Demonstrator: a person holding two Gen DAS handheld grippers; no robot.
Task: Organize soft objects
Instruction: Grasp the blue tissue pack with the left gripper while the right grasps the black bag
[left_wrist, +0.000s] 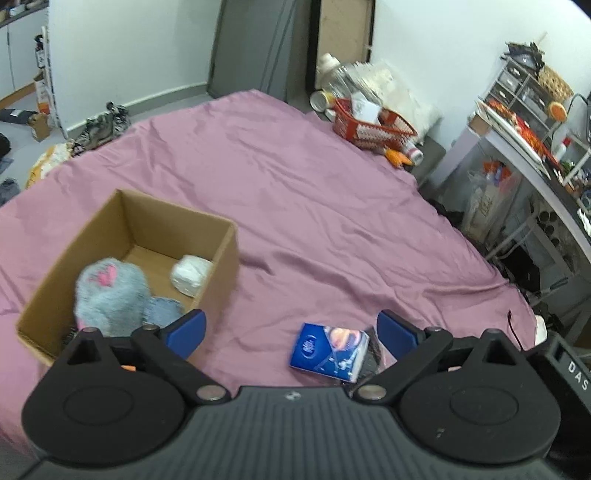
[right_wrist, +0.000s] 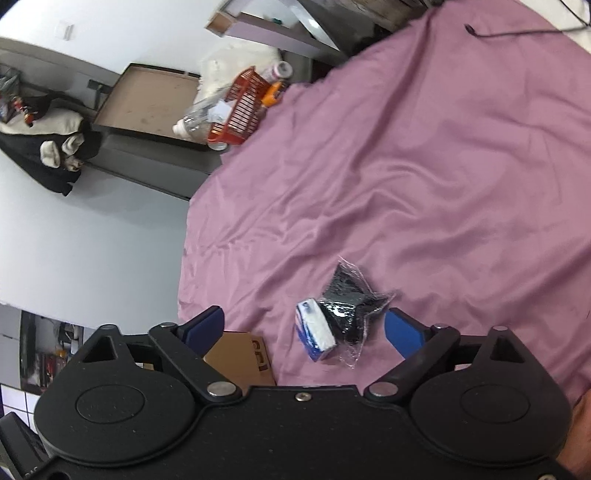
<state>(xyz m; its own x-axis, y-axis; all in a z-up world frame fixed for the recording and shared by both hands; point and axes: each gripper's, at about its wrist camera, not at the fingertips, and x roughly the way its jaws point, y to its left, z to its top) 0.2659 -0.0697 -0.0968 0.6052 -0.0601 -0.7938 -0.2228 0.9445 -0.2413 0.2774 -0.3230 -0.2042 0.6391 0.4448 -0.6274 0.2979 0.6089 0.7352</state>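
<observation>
Both my grippers hover over the bed (left_wrist: 295, 177), which is covered with a purple sheet, and both are empty. The fingers of my left gripper (left_wrist: 291, 328) stand wide apart with nothing between them, and the fingers of my right gripper (right_wrist: 304, 326) are spread just as wide.

The cardboard box (left_wrist: 221, 258) stands on the sheet at my left side. It is open at the top, I think so that soft things can simply be dropped inside. Already a grey fluffy slipper (left_wrist: 110, 291) with a pink heart lies in it, and beside this a white soft bundle (left_wrist: 190, 275) and a piece of denim cloth (left_wrist: 162, 308).

Two things remain outside on the sheet, touching each other: a blue tissue pack (left_wrist: 328, 350) and a clear plastic bag with a black item (right_wrist: 345, 302) in it. In the right view they lie just in front of my open fingers, near the box corner (right_wrist: 240, 354). I judge one of these is next to be taken, and the wide opening suits the thick pack. The slippery bag may slide from the pads.
</observation>
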